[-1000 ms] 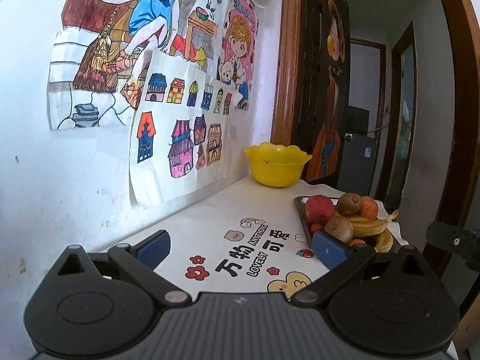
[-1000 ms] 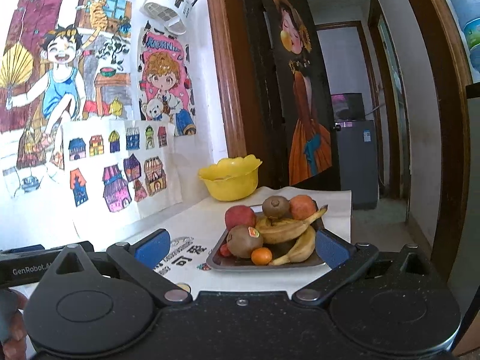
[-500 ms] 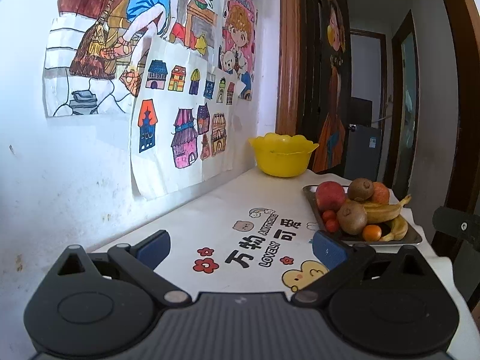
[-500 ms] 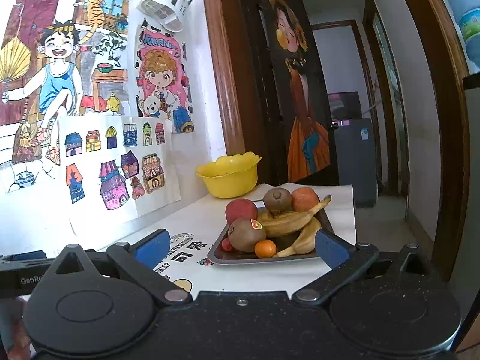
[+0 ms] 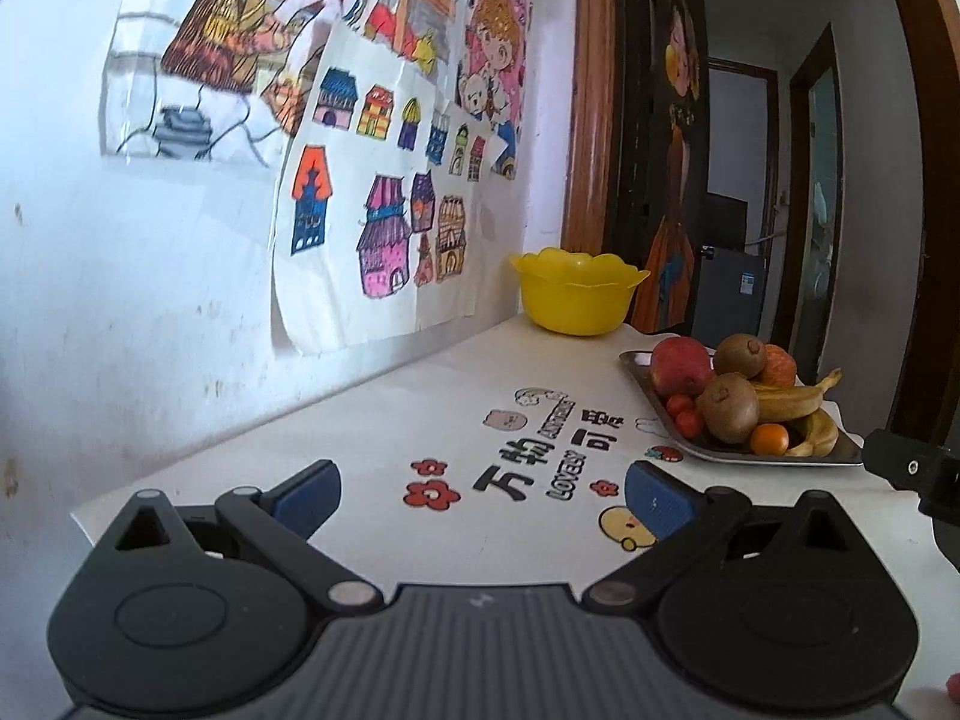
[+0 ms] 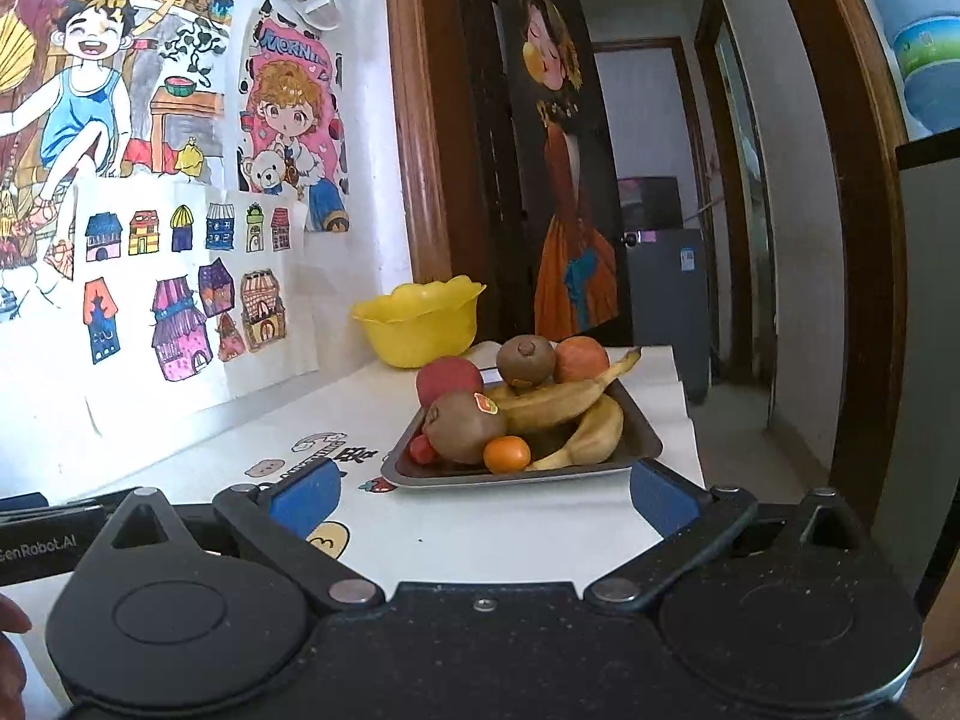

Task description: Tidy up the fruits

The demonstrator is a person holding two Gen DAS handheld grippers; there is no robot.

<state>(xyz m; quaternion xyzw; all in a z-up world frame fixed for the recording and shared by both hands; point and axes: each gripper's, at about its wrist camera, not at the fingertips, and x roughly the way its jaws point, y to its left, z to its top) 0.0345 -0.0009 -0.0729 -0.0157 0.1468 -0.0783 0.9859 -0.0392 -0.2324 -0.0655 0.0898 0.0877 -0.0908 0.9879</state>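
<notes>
Tray [image 6: 645, 441]: metal, on white table [image 5: 372, 414] – holds apples, kiwis, bananas [image 6: 555, 399], small orange.
R gripper [image 6: 483, 495]: jaws wide apart, nothing held – tray just ahead, centred.
L gripper [image 5: 480, 495]: wide apart, empty; tray ahead-right.
Yellow bowl [image 5: 573, 297]: beyond tray, nr wall.

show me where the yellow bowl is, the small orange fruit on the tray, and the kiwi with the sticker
yellow bowl [image 6: 420, 333]: right wrist view, front of its outer wall.
small orange fruit [image 6: 507, 454]: right wrist view, middle of its rounded front.
kiwi with the sticker [image 6: 459, 429]: right wrist view, brown skin below the sticker.
</notes>
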